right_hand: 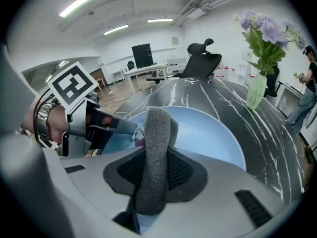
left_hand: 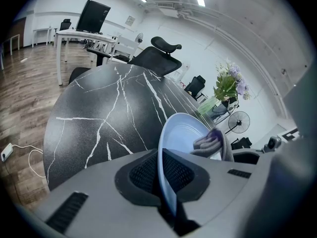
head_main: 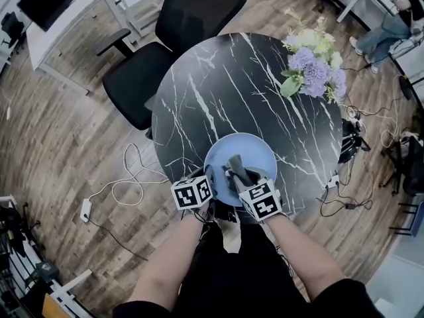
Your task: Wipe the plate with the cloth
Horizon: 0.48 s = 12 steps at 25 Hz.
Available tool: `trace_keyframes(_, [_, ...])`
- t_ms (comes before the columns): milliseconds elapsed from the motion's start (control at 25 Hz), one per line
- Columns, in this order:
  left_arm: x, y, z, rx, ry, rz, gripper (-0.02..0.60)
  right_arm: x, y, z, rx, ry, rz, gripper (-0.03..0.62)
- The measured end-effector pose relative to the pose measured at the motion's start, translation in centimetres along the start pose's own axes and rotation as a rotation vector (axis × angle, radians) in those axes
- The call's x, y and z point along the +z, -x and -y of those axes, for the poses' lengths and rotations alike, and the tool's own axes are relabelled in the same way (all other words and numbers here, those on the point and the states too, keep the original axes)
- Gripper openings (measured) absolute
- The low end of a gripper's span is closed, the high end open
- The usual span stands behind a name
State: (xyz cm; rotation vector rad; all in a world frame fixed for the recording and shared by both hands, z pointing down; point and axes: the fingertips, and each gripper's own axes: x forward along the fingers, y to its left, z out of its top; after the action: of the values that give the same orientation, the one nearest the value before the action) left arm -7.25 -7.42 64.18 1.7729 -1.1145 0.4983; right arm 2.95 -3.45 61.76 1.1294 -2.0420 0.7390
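Note:
A light blue plate sits near the front edge of the round black marble table. My left gripper is shut on the plate's left rim, which runs edge-on between its jaws. In my right gripper a grey cloth is clamped; its folded end rests on the plate's near left part. The left gripper view shows the cloth lying over the plate's inside. From the right gripper view, the plate spreads out ahead and the left gripper holds its rim.
A vase of purple and white flowers stands at the table's right back. A black office chair is pushed up behind the table. Cables and a power strip lie on the wooden floor at left. A seated person is far right.

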Motion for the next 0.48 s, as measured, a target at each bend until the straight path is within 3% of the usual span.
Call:
trace_keyframes(240, [0.2, 0.0, 0.1, -0.003, -0.002, 0.002, 0.040, -0.8, -1.0, -4.3, 0.075, 0.083, -0.064, 0.112])
trace_keyframes(480, [0.1, 0.0, -0.1, -0.003, 0.002, -0.001, 0.038, -1.6, -1.4, -5.2, 0.068, 0.189, -0.108, 0.112])
